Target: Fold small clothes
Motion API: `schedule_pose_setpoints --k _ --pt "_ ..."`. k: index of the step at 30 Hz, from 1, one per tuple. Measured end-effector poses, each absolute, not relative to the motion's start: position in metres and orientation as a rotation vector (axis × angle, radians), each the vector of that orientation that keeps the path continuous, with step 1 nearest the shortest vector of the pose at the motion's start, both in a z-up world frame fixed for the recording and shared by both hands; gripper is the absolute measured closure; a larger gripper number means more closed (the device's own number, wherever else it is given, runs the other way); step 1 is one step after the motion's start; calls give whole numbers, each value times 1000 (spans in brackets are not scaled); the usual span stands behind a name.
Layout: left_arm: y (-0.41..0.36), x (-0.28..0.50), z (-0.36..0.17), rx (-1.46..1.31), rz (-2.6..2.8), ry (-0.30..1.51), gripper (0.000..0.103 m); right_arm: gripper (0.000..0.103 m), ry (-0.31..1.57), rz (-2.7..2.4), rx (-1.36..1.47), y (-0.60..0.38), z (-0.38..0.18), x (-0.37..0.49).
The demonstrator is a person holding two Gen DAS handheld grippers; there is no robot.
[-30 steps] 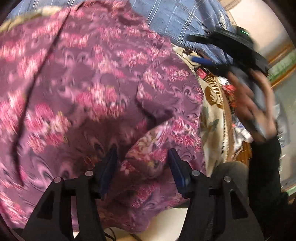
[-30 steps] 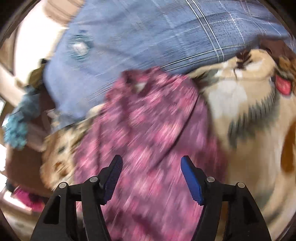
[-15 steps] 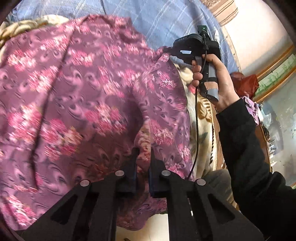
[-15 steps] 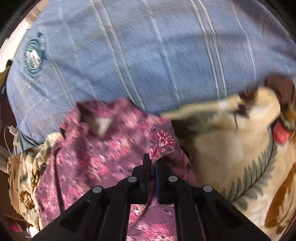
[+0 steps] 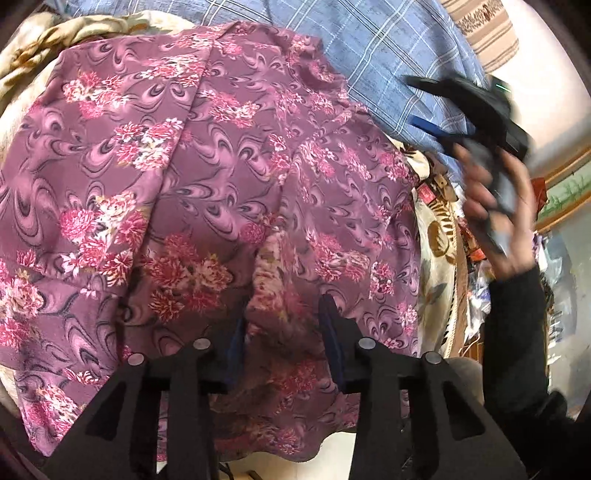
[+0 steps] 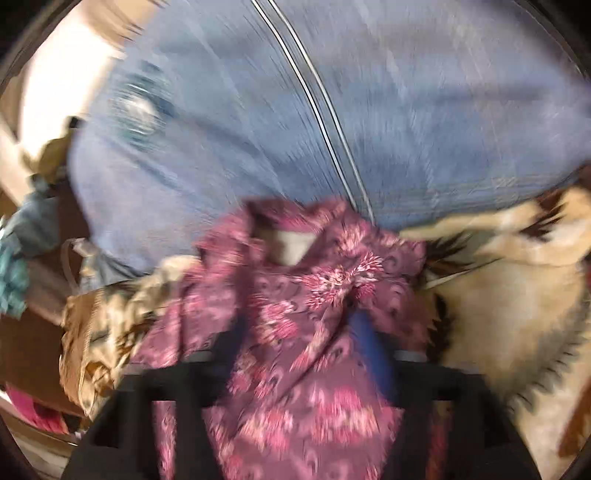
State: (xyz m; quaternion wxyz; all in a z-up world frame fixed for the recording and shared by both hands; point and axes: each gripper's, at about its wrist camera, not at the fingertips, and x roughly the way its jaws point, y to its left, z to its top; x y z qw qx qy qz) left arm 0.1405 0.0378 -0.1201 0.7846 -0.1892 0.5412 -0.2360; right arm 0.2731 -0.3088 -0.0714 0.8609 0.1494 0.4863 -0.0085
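Both pinches let go: left gripper (image 5: 282,328) and right gripper (image 6: 295,332) were opening over the limp floral blouse (image 5: 207,177); grab hems.

Behind everything, a blue plaid cloth (image 5: 391,55) with thin white lines, spread wide and filling the upper part of the right wrist view, blurred there; on it, at the left, a round teal emblem (image 6: 142,110). Underneath, a cream blanket (image 6: 517,295) printed with brown and grey leaf shapes, its edge bunched at the upper left of the left wrist view. At the top right there, a striped beige fabric (image 5: 484,33) against a pale wall (image 5: 546,92). Off to the right, a wooden frame edge (image 5: 565,162) and some small clutter too blurred to name. At the far left of the right wrist view, a teal bundle (image 6: 13,273).
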Motion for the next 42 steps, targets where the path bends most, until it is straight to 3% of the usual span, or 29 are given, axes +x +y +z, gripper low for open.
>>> schedule_pose_setpoints --k 3,7,9,10,11,12,13,18,21,24,25,26,28,31,32,33,37,40,42 --pt "35 139 -122 -374 -485 1166 68 26 967 -46 268 -316 -52 215" --pt "37 140 -132 -398 -477 1178 68 30 987 -148 326 -355 -89 180" --pt "37 141 -139 -432 -485 1187 68 41 1007 -189 334 -367 -104 185" --pt "37 141 -141 -447 -492 1189 68 51 1012 -186 344 -375 -113 193" --pt "36 141 -141 -452 -499 1186 71 71 1021 -169 360 -378 -118 197" --pt "37 141 -139 -455 -508 1170 89 88 1040 -143 378 -383 -123 201" --pt "39 140 -136 -463 -517 1153 93 93 1074 -152 394 -385 -127 203" --pt "41 142 -140 -486 -504 1147 93 94 1030 -336 423 -404 -98 163" --pt "31 143 -148 -454 -503 1182 94 94 1160 -331 408 -406 -131 169" --pt "36 143 -143 -466 -503 1172 90 87 1163 -353 367 -398 -131 175" --pt "40 143 -143 -485 -501 1173 87 80 1152 -369 338 -395 -122 176" --pt "46 143 -144 -507 -498 1180 81 67 1131 -378 323 -391 -114 174" --pt "51 143 -142 -521 -492 1176 79 47 1058 -369 304 -380 -94 163" --pt "46 137 -137 -467 -503 1155 79 40 973 -222 316 -346 -67 146" --pt "41 134 -136 -416 -493 1149 91 36 956 -188 328 -341 -63 138" --pt "36 133 -137 -390 -488 1142 96 35 936 -147 351 -332 -62 130" --pt "46 123 -114 -430 -519 1041 95 34 923 33 427 -283 -80 85" --pt "53 128 -127 -379 -398 1086 87 34 982 124 393 -253 -101 71" --pt "63 132 -135 -422 -348 1125 76 34 1019 107 341 -241 -118 69"
